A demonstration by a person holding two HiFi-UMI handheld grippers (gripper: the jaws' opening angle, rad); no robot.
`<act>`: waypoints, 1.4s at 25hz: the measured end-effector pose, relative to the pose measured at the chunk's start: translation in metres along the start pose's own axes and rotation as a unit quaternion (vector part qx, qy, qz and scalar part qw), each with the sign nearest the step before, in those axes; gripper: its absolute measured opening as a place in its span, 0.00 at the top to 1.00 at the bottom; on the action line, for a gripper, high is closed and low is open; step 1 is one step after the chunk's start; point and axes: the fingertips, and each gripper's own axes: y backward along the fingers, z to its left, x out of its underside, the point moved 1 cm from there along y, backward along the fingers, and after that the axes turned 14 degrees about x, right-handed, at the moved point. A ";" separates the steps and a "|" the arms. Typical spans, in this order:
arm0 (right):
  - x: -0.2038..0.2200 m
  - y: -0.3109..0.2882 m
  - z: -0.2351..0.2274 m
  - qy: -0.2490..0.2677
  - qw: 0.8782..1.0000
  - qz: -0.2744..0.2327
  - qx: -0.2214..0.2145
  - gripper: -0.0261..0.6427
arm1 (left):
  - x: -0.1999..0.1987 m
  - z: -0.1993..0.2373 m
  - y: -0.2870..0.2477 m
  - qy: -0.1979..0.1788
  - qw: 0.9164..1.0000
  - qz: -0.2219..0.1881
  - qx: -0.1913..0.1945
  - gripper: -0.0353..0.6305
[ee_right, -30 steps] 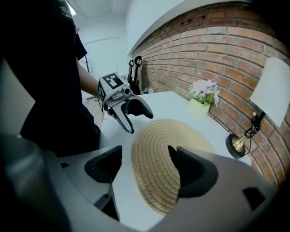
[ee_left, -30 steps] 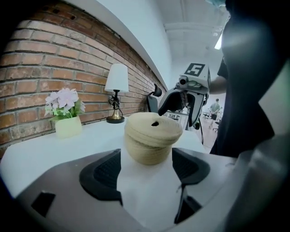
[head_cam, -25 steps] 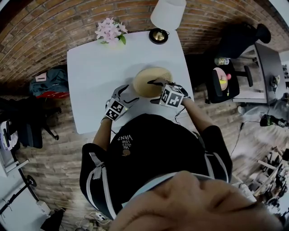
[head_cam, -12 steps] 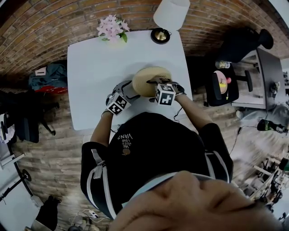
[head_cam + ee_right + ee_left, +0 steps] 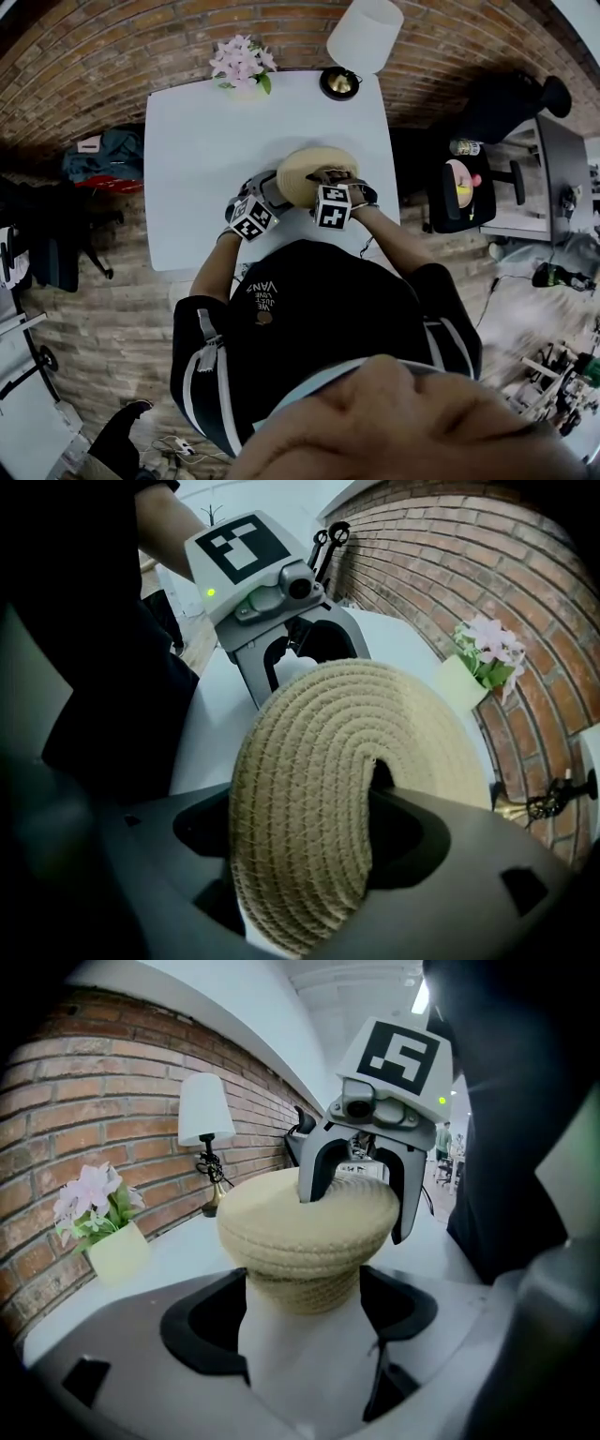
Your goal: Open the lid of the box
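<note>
A round woven rope box [image 5: 314, 169] stands on the white table [image 5: 206, 141] near its front edge. My left gripper [image 5: 272, 192] is at the box's left side; in the left gripper view its jaws are closed on the box's lower body [image 5: 305, 1293]. My right gripper [image 5: 328, 183] reaches over the box from the near side. It is shut on the rim of the woven lid [image 5: 309, 799], which fills the right gripper view. From the left gripper view, the right gripper [image 5: 354, 1211] straddles the lid [image 5: 281, 1227] from above.
A pot of pink flowers [image 5: 242, 64] stands at the table's far edge, with a white lamp [image 5: 364, 36] at the far right corner. A brick wall lies behind. A black chair [image 5: 469, 178] stands to the right, bags [image 5: 103, 164] to the left.
Both grippers have drawn in on the box. The left one moved up and right onto its side, and the right one shifted left over the lid.
</note>
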 end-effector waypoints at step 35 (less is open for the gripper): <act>-0.022 0.056 -0.037 -0.209 0.961 -0.121 0.139 0.42 | 0.012 0.003 0.017 0.033 0.999 0.010 -0.008 0.42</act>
